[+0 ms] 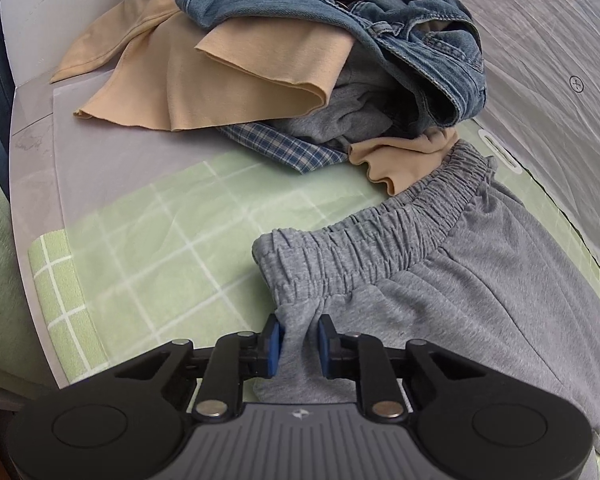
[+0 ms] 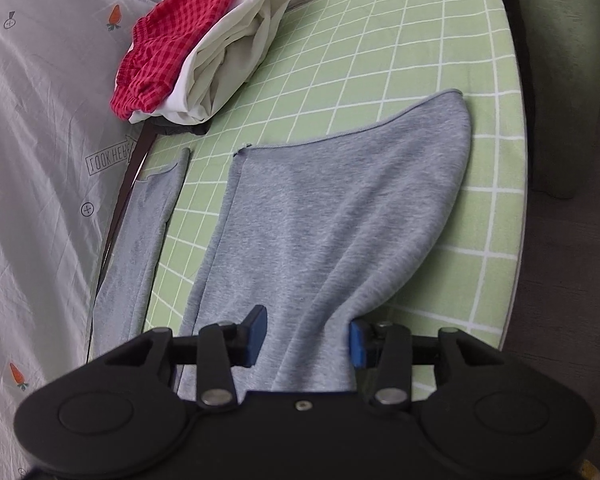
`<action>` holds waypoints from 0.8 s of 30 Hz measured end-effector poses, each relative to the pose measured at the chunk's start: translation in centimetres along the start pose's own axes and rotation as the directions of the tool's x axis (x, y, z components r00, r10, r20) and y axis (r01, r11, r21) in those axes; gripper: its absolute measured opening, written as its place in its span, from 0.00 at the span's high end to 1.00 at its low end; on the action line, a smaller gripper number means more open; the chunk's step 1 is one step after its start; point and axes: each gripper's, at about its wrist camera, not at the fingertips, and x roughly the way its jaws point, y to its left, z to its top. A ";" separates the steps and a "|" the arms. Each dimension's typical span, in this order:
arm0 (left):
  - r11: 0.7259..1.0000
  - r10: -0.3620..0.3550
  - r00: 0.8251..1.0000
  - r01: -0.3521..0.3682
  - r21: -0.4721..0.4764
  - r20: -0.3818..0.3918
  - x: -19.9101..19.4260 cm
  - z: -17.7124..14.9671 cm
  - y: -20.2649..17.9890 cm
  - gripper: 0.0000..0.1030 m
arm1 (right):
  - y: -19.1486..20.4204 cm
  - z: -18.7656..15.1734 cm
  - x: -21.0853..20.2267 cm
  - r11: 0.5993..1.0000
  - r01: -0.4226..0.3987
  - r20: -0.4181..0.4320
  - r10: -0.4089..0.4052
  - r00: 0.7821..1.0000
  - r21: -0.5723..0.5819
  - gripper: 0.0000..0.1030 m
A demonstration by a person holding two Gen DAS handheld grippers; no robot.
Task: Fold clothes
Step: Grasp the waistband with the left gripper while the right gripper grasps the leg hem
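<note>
We cannot see where the grey sweat shorts (image 1: 480, 280) end: in the left wrist view the gripper body covers their near edge, and the fabric runs out of frame at the lower right. The left gripper (image 1: 299, 336) has a bunched fold of the jersey, just below the gathered elastic waistband (image 1: 380, 232), between its blue pads (image 1: 275, 344), and both pads press into the cloth.

In the right wrist view the shorts lie flat on the green checked cover (image 2: 380, 60), one leg (image 2: 340, 200) broad and rounded at the hem, the other (image 2: 144, 220) a narrow strip partly lying over the dark edge of the board. The right gripper (image 2: 306, 336) straddles a raised ridge of the broad leg; the right-hand pad touches the cloth, but the left-hand one seems to stand clear, so we cannot tell whether it grips.

Behind the waistband sits a loose heap: rumpled denim jeans (image 1: 340, 12), a smooth beige garment (image 1: 220, 60), a blue plaid piece (image 1: 284, 148) mostly buried, and something grey we cannot identify. At the far end of the cover a red gingham garment (image 2: 168, 40) rests on folded white cloth (image 2: 236, 60). A grey sheet printed with carrots (image 2: 40, 120) lies alongside.
</note>
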 end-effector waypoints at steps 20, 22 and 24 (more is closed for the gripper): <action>0.998 0.034 0.999 -0.035 0.044 0.042 -3.6 -0.6 0.0 0.98 | -0.5 2.4 -4.4 0.998 -0.033 0.116 0.039 0.992 -0.052 0.99; 0.997 0.052 0.997 -0.055 0.063 0.051 -4.9 -0.8 0.3 0.98 | -0.5 2.8 -5.3 0.998 -0.049 0.137 0.055 0.989 -0.041 0.99; 0.998 0.057 0.996 -0.059 0.027 0.062 -6.2 -0.7 1.0 0.98 | -0.5 3.3 -6.1 0.998 -0.057 0.149 0.062 0.987 -0.037 0.99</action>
